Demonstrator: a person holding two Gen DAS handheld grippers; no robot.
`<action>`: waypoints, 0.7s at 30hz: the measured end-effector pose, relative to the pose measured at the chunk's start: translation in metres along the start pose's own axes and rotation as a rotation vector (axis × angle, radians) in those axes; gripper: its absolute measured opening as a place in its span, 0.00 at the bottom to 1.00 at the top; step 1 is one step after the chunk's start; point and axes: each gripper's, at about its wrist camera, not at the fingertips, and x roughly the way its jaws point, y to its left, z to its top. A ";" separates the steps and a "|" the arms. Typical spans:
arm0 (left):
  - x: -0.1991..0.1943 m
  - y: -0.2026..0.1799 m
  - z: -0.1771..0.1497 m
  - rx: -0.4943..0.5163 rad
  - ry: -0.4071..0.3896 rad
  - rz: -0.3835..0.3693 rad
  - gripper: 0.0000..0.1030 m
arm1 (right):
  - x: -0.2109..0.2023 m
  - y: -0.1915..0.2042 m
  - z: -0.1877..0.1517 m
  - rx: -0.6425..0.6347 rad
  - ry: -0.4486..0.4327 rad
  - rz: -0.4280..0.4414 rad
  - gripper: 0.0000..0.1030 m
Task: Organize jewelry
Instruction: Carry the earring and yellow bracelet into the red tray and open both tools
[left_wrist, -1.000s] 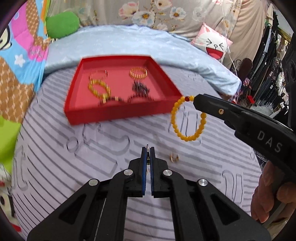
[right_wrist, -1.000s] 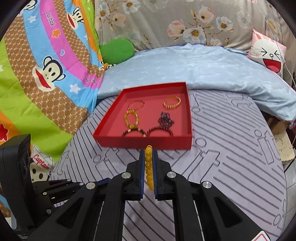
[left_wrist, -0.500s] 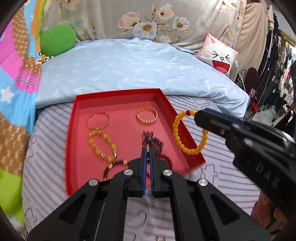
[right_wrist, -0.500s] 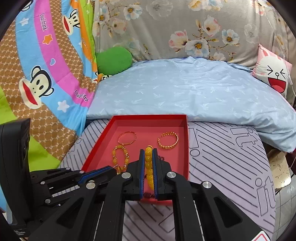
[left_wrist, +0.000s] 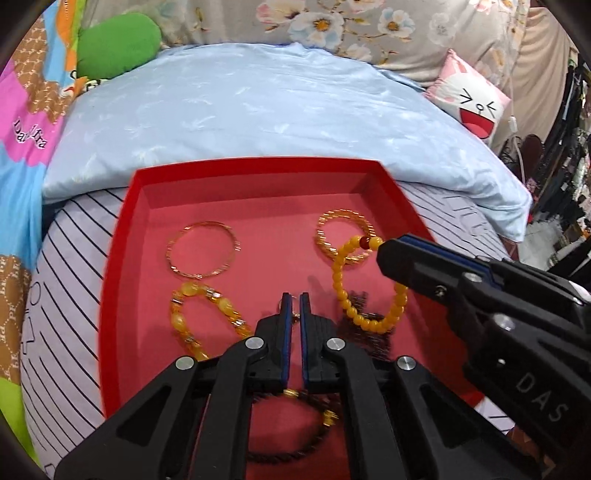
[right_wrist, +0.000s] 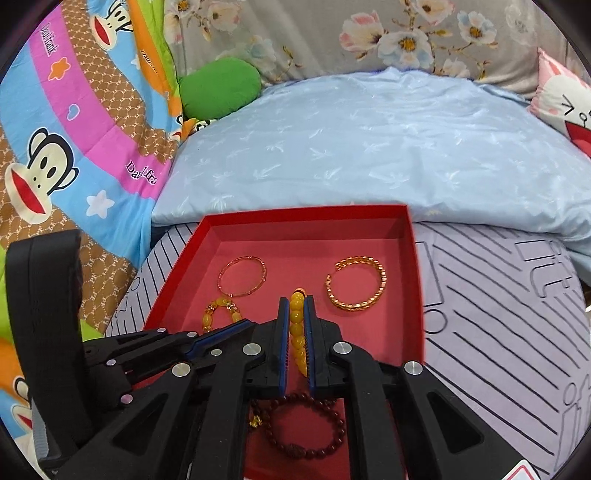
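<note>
**Yellow beads over the tray, ready to drop**

The striped bed (right_wrist: 498, 325) carries the red tray (right_wrist: 415, 280), both grippers poised above it. The right gripper (right_wrist: 296, 306) is clamped on the yellow bead bracelet (left_wrist: 343, 291), which dangles over the tray's right half, just above the gold chain bangle (right_wrist: 356, 284). The left gripper (left_wrist: 294, 297) is pinched shut on a thin wire, seemingly a small earring (left_wrist: 295, 314). Best play: lower into bare red floor, clear of the bangle, then ease the jaws apart.

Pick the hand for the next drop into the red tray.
Right. The right gripper jaws clamp the yellow beaded bracelet, which hangs over bare floor of the red tray.
</note>
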 end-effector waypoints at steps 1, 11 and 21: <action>0.001 0.003 0.000 -0.006 -0.002 0.010 0.04 | 0.006 0.000 0.001 0.006 0.007 0.006 0.08; 0.000 0.028 0.004 -0.063 -0.025 0.076 0.19 | 0.043 -0.002 0.002 0.036 0.071 0.004 0.08; -0.009 0.031 0.000 -0.080 -0.046 0.089 0.29 | 0.032 -0.001 -0.003 0.033 0.048 -0.037 0.22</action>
